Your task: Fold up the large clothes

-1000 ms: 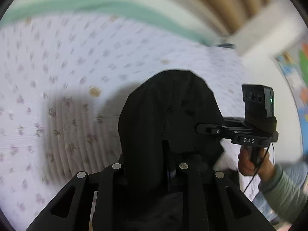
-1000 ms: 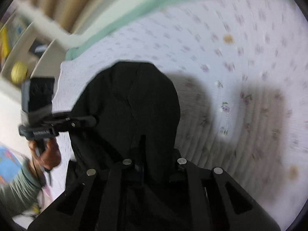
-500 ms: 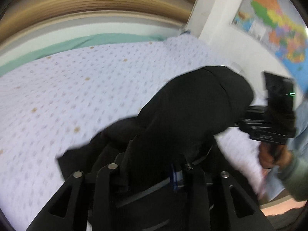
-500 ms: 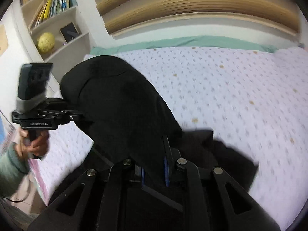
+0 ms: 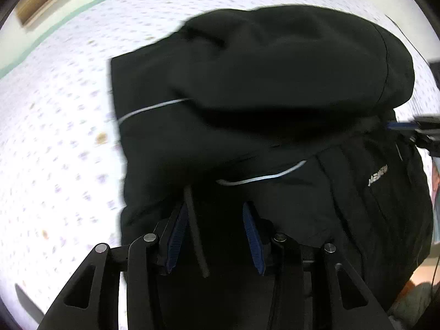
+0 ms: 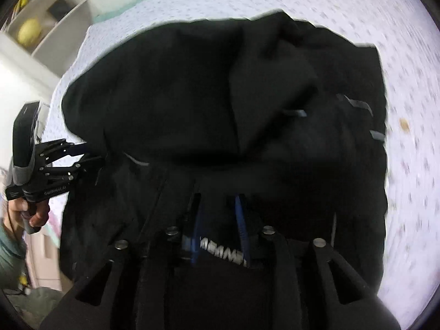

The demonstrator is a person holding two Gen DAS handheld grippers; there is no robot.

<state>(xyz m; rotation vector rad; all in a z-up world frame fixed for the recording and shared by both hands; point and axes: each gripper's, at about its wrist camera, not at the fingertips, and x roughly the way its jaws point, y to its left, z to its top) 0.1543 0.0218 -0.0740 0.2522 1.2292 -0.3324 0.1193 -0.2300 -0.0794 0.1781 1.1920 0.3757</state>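
Black garment (image 5: 275, 88), a large piece with thin pale piping and a small white logo, lying doubled over on a bed (image 5: 55, 115) covered by a white sheet with small floral dots. In the left wrist view its long axis runs roughly from left to right across the bed, with a rounded folded bulge on the far side and a flatter layer nearer the camera; a straight cut edge faces left. Left tongs (image 5: 217, 233): jaws opening, blue pads apart, black cloth and a dark cord between them but not pressed by the pads. Right tongs (image 6: 218, 231): jaws opening, blue pads parted, the logo-bearing edge of the garment lying between them. In the right wrist view a hand (image 6: 33, 214) holds the left tongs at the garment's left edge. A shelf unit (image 6: 49, 27) stands beyond the bed.
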